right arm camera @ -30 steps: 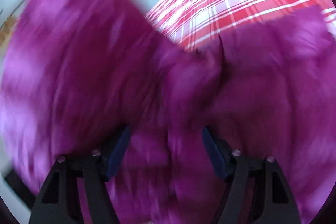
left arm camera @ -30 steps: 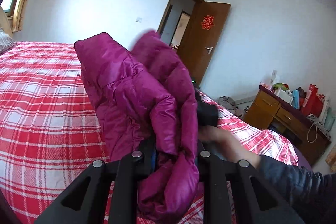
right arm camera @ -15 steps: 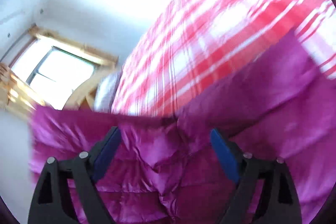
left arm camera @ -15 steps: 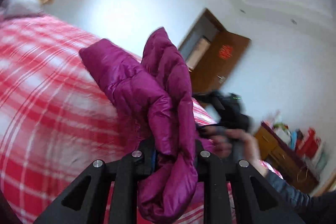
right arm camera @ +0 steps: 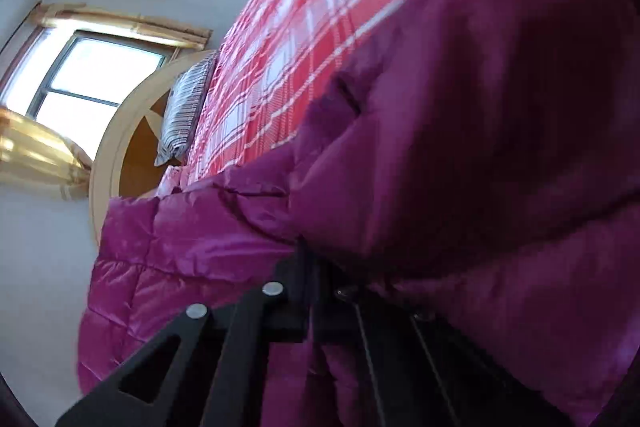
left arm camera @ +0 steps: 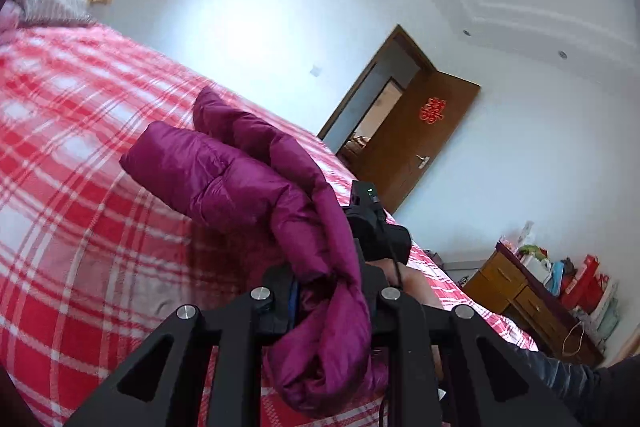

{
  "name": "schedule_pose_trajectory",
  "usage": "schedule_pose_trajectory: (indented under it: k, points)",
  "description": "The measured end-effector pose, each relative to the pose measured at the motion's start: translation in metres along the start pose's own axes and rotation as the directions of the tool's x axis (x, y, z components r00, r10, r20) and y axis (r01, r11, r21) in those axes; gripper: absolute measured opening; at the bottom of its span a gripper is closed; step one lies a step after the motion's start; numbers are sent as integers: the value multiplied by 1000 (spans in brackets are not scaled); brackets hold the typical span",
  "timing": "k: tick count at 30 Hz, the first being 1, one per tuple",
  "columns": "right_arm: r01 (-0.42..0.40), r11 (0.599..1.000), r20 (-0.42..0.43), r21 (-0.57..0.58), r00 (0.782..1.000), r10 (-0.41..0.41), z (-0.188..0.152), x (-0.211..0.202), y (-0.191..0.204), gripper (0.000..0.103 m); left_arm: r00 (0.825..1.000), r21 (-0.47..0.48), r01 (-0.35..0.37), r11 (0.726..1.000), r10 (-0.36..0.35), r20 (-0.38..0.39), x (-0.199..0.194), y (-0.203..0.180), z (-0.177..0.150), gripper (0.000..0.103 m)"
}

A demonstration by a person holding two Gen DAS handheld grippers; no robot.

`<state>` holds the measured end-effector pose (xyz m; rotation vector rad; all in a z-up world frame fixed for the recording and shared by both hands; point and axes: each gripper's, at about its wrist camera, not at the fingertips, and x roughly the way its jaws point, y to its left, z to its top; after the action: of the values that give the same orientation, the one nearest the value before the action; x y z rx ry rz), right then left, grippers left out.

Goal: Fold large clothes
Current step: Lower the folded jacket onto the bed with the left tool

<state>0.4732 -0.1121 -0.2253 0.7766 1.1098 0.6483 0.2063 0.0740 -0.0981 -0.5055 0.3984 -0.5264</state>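
Note:
A magenta quilted down jacket (left arm camera: pixel 240 183) hangs bunched over the red plaid bed (left arm camera: pixel 72 227). My left gripper (left arm camera: pixel 328 291) is shut on a thick fold of the jacket, which spills down between its fingers. The other hand-held gripper (left arm camera: pixel 376 227) shows just behind that fold. In the right wrist view the jacket (right arm camera: pixel 460 187) fills most of the frame and drapes over my right gripper (right arm camera: pixel 320 279), whose jaws stand close together on the fabric; the right finger is largely covered.
The bed (right arm camera: pixel 304 27) has a striped pillow (right arm camera: pixel 184 107) and a wooden headboard (right arm camera: pixel 116 131) under a window (right arm camera: pixel 92 75). A brown open door (left arm camera: pixel 404 147) and a wooden dresser (left arm camera: pixel 532 303) with bags stand beyond the bed's far side.
Both grippers tilted and lowered with the jacket. My right gripper went from open around the fabric to shut on it. The left grip has not changed.

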Motion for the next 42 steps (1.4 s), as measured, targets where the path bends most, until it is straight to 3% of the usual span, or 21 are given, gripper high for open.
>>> schedule_pose_trajectory:
  k: [2,4,5,9,13,16,18,21,24,27,29,31,32,34,35,37,39,40,42]
  points:
    - [-32,999,8,-21,999,32,-5,-18,9,29,1000,39,13,999,-13,1,4,-13,6,21]
    - [-95,995,53,-33,994,97,-6,-53,15,77,1000,87,29,996,-29,-6,12,-30,12,21]
    - [-105,993,82,-46,991,108,-7,-70,17,82,999,119,33,992,-32,-15,18,-41,15,21]
    - [-27,988,225,-152,973,61,-14,-150,21,83,994,243,93,965,-76,-78,60,-96,17,21]
    - [46,980,393,-196,919,36,-25,-233,14,83,974,315,175,933,-118,-192,127,-138,-9,21]
    - [100,968,470,-231,882,21,-27,-274,18,83,954,342,201,918,-104,-282,174,-152,-40,21]
    - [134,955,480,-264,877,10,-21,-285,22,83,945,386,183,904,-53,-323,202,-157,-62,21]
    - [151,944,453,-294,891,-1,-14,-272,17,83,936,443,155,883,13,-353,232,-160,-86,21]
    - [128,942,364,-309,932,-7,-10,-266,-5,83,928,455,165,875,18,-371,236,-161,-92,21]
    - [49,951,260,-304,965,33,-5,-248,-24,83,934,513,159,844,39,-354,224,-165,-87,24]
    - [73,960,222,-270,975,-12,-1,-233,-33,77,940,531,143,835,53,-336,210,-166,-81,28]
    - [184,960,228,-211,964,-135,4,-224,-45,66,949,536,126,835,56,-311,189,-164,-73,40]
    - [192,963,226,-192,963,-147,4,-223,-49,65,956,531,111,840,55,-287,176,-162,-66,46]
    - [238,955,220,-174,955,-198,3,-221,-55,63,977,515,91,852,23,-212,154,-154,-54,87]
    - [272,945,226,-181,947,-229,0,-220,-55,63,989,512,62,857,15,-146,140,-147,-47,94]
    - [325,928,236,-179,930,-280,-5,-220,-56,63,998,503,10,864,25,-64,129,-134,-32,98]
    - [357,918,242,-172,919,-312,-9,-223,-59,63,993,484,-53,873,96,-64,146,-117,-18,98]
    - [387,907,251,-166,906,-341,-11,-226,-60,64,981,476,-117,872,176,-81,163,-104,-17,98]
    - [444,886,279,-131,875,-397,-14,-237,-58,65,961,468,-152,871,240,-135,189,-83,-23,98]
